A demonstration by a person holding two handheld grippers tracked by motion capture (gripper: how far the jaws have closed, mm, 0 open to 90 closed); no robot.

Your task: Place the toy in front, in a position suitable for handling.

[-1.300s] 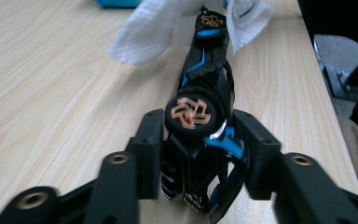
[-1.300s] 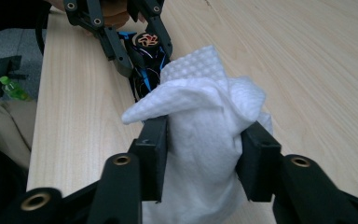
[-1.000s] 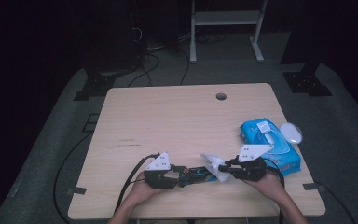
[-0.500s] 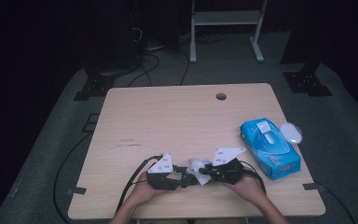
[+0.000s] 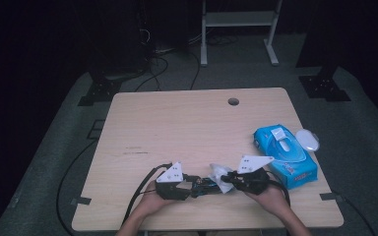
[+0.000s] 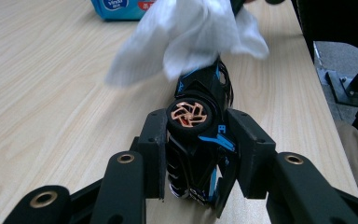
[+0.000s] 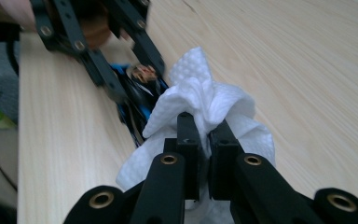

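While my left gripper clamps the black-and-blue toy car between its pads, the car's body sits squeezed in the jaws with a copper-spoked wheel facing the left gripper view and its far end pointing away toward my other hand. My right gripper is clenched on a white wipe, the cloth bunched above the closed jaws and spilling below them. That wipe rests against the car's far end, draping over it in the left gripper view. From the high view, both grippers meet near the front edge of the table, left gripper and right gripper facing each other with the car between them. A blue wipes pack lies on the table just beside my right hand.
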